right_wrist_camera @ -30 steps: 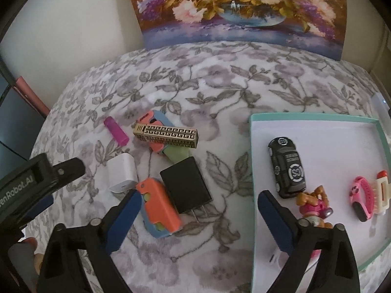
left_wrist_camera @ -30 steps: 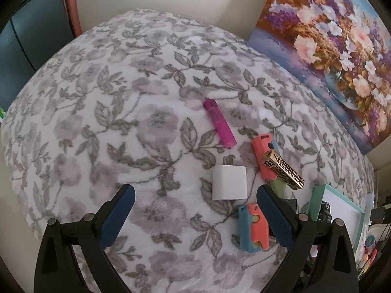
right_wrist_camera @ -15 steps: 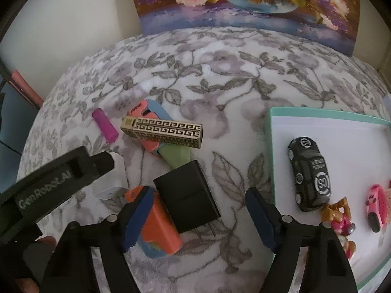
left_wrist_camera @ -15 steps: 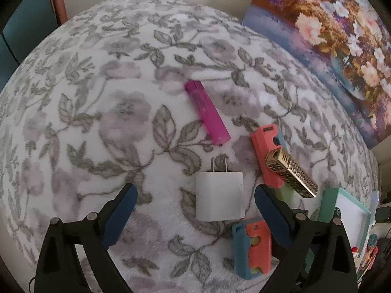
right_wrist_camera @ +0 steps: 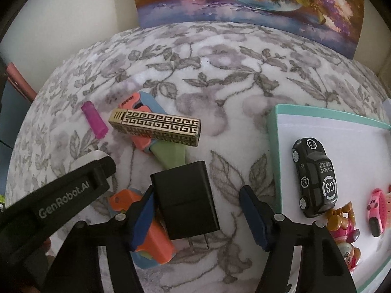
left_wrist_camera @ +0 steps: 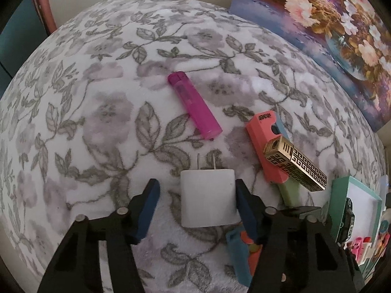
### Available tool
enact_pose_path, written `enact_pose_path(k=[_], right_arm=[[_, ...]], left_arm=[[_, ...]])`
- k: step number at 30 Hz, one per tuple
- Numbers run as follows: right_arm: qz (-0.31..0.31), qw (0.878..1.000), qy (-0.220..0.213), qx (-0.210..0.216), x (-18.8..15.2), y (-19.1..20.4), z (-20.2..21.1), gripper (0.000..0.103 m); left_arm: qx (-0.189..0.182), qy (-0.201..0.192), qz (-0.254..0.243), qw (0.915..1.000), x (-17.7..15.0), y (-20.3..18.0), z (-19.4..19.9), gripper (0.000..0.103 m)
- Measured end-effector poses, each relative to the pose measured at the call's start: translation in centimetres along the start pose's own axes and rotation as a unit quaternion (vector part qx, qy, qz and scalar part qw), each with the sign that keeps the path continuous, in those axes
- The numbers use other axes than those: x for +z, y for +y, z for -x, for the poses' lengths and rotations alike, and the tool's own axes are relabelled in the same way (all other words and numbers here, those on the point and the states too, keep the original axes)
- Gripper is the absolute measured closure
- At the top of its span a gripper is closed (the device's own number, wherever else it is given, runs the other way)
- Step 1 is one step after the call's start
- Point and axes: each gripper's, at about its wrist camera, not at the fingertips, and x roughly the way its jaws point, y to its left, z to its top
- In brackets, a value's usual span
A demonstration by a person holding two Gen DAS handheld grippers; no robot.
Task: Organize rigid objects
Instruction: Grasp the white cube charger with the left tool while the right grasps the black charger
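A white plug charger point(left_wrist_camera: 209, 199) lies on the floral blanket between the fingers of my left gripper point(left_wrist_camera: 195, 204); the jaws are open, the right finger touching its side, the left a little off. A black plug charger point(right_wrist_camera: 187, 199) lies between the fingers of my right gripper point(right_wrist_camera: 198, 210), which is open, the left finger against it. Near them lie a magenta lighter point(left_wrist_camera: 194, 105), a gold patterned lighter point(right_wrist_camera: 155, 127) resting on a coral and blue case point(left_wrist_camera: 265, 144), a green piece point(right_wrist_camera: 171, 155) and an orange and blue case point(right_wrist_camera: 149, 234).
A teal-rimmed white tray point(right_wrist_camera: 273, 144) at the right holds a black toy car point(right_wrist_camera: 315, 177), a small figure point(right_wrist_camera: 342, 227) and a pink toy point(right_wrist_camera: 376, 208). A flower painting point(right_wrist_camera: 244, 2) leans on the wall behind. My left gripper's body point(right_wrist_camera: 53, 210) crosses the right wrist view.
Both grippers have moved down and forward. The left now straddles the white charger and has narrowed; the right now straddles the black charger and has narrowed.
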Motion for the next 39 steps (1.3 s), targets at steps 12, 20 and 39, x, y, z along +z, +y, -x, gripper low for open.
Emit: enact_pose_path(k=[12, 20, 39], right_arm=[[0.021, 0.999, -0.006, -0.029, -0.5, 0.7, -0.1, 0.042], [0.002, 1.0, -0.006, -0.025, -0.4, -0.5, 0.4, 0.059], [-0.033, 0.999, -0.031, 0.025, 0.6, -2.2, 4.3, 0.06]], left_arm=[[0.019, -0.008, -0.025, 0.9995, 0.1, -1.0, -0.4, 0.052], [0.03, -0.01, -0.042, 0.9986, 0.1, -1.9, -0.4, 0.059], [0.0, -0.058, -0.021, 0.9981, 0.8, -0.4, 5.1, 0.059]])
